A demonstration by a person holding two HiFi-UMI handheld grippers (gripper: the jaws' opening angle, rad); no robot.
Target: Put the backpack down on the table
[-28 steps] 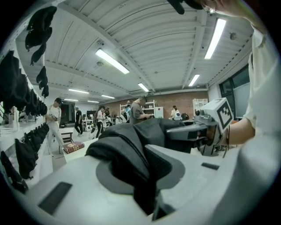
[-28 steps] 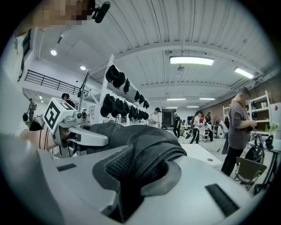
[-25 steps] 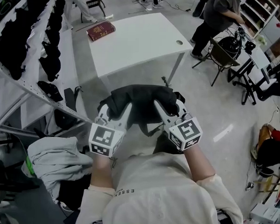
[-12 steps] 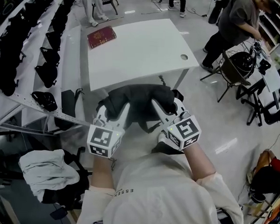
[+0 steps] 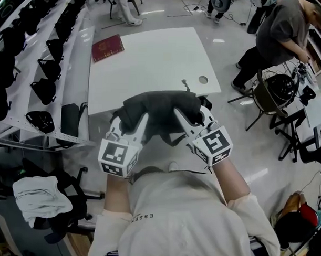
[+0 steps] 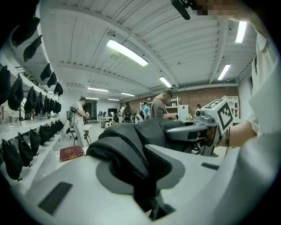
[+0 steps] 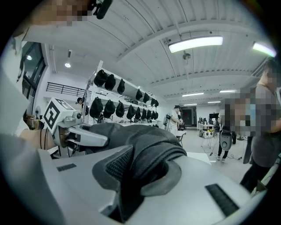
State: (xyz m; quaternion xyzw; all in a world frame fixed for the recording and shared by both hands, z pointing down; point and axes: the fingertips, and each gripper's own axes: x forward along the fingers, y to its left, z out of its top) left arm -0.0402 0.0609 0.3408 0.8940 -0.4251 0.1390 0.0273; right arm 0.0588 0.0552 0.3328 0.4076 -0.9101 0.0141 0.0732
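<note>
A white table [image 5: 152,61] stands ahead, a book [image 5: 107,47] at its far left. The backpack [image 5: 158,111] hangs at its near edge, left gripper [image 5: 133,126] and right gripper [image 5: 184,123] each pinched tight on fabric, 2 grips likely keeping it level.

The backpack [image 5: 158,111] is showing black all over. The table [image 5: 152,56] is gleaming plain white, and the book [image 5: 107,48] at its far left corner is showing dark red. The left gripper [image 5: 131,126] and right gripper [image 5: 192,120] are wearing pale grey, with black-and-white square markers.
</note>
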